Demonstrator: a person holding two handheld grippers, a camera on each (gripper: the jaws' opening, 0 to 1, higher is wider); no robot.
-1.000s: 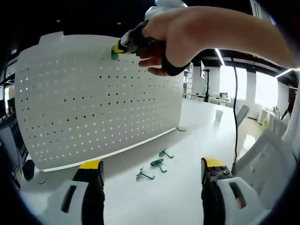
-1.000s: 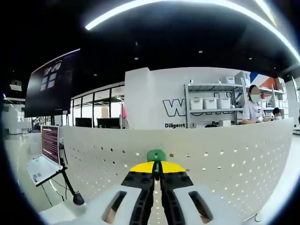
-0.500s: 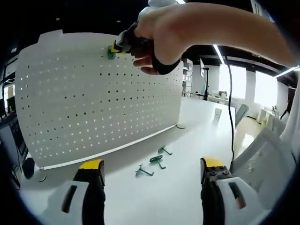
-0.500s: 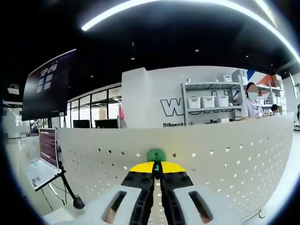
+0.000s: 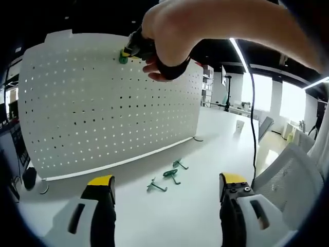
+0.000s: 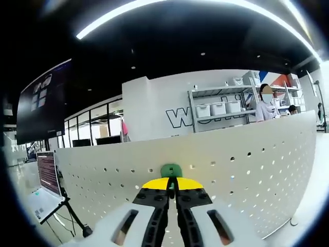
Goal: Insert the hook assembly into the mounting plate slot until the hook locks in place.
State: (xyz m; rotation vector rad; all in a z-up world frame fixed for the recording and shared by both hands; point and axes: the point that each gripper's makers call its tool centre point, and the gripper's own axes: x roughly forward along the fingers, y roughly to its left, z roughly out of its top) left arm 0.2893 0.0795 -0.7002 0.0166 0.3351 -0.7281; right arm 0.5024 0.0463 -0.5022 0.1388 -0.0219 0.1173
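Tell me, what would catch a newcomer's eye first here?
A big white pegboard stands on the white table, and a hand presses a green hook, pinched in the right gripper, against its top edge. Three spare hooks lie on the table below, beyond the open left gripper.

I nudged the right gripper (image 5: pixel 128 50) a little leftward along the pegboard's (image 5: pixel 103 103) top edge, green hook (image 6: pixel 171 170) clamped throughout.

white tabletop (image 5: pixel 221 134) | chair (image 5: pixel 288 175) off its right edge | laptop (image 6: pixel 45 182) on a stand, lower left | dark wall screen (image 6: pixel 41 105) upper left | shelving with white bins (image 6: pixel 221 110) | person (image 6: pixel 266 103) beside shelving
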